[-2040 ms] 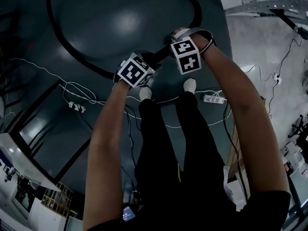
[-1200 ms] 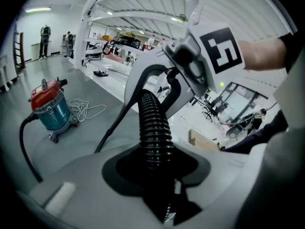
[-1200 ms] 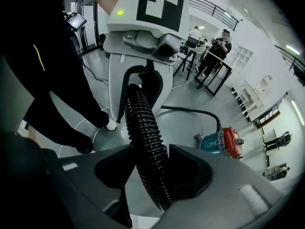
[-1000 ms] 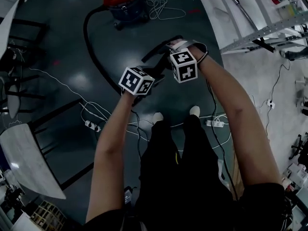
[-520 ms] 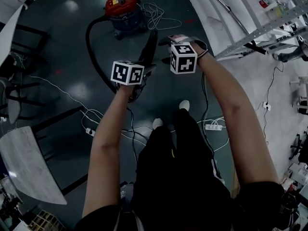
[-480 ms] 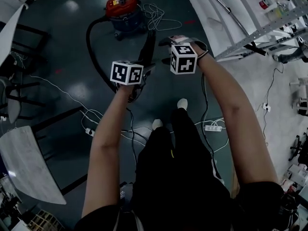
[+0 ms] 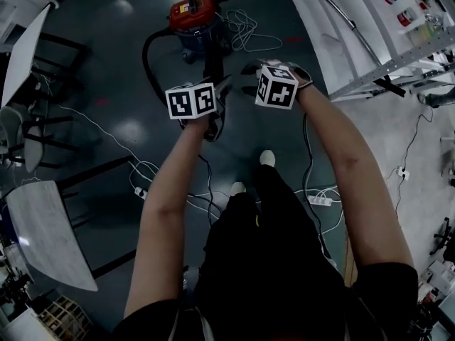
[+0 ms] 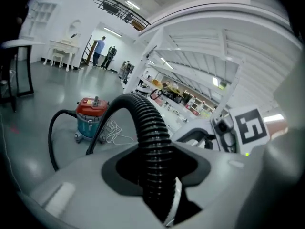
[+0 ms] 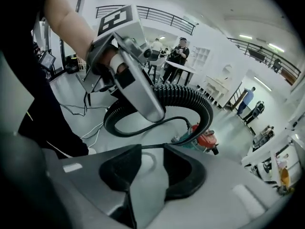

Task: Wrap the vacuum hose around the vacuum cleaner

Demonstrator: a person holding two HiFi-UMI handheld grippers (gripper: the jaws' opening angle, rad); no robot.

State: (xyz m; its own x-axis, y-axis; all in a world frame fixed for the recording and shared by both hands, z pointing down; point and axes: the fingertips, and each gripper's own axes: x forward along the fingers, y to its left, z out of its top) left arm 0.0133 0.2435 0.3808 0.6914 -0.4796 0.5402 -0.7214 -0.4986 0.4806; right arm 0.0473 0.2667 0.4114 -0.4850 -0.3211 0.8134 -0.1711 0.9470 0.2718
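Observation:
The red-lidded vacuum cleaner [image 7: 195,13] stands on the dark floor ahead. Its black ribbed hose [image 7: 148,59] loops out from its left side and runs up to my left gripper [image 7: 217,92]. In the left gripper view the left gripper [image 8: 155,168] is shut on the hose [image 8: 147,128], which arches over toward the vacuum [image 8: 93,116]. My right gripper [image 7: 249,75] hovers just right of the hose. In the right gripper view its jaws [image 9: 151,168] have just been closing, with nothing between them. The hose loop [image 9: 193,99] and vacuum [image 9: 206,140] lie beyond.
A white cord [image 7: 250,33] lies coiled beside the vacuum. Power strips [image 7: 141,192] [image 7: 320,199] and cables trail over the floor near my feet. A white table [image 7: 43,226] and chairs stand at left, metal shelving [image 7: 377,55] at right. People stand far off [image 8: 102,51].
Both grippers have risen and come nearer the vacuum. The hose section in the left gripper has swung from slanting to pointing straight at the vacuum. The right gripper is apart from the hose.

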